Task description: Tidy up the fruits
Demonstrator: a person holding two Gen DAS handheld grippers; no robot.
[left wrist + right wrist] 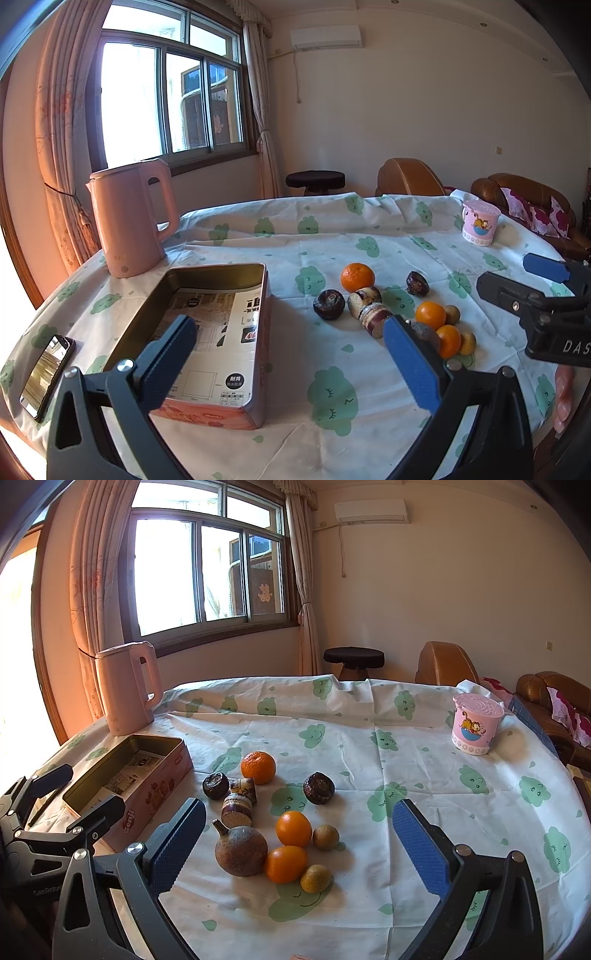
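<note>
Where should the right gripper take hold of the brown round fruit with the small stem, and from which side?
Grip the brown fruit across its wide round body, coming from above. The stem points up-left, so avoid it. An orange touches its right side, so place the right gripper fingers front and back.

Round table (369, 701) is wearing a white cloth with green cloud prints. Sitting directly on it: pink kettle (127, 690) far left, open pink tin (147, 779) just in front of it, phone (46, 373) lying near the left edge, lidded cartoon cup (476, 723) far right. Fruit pile (273, 819) is clustering mid-table: oranges, dark round ones, possibly sugarcane chunks.
</note>
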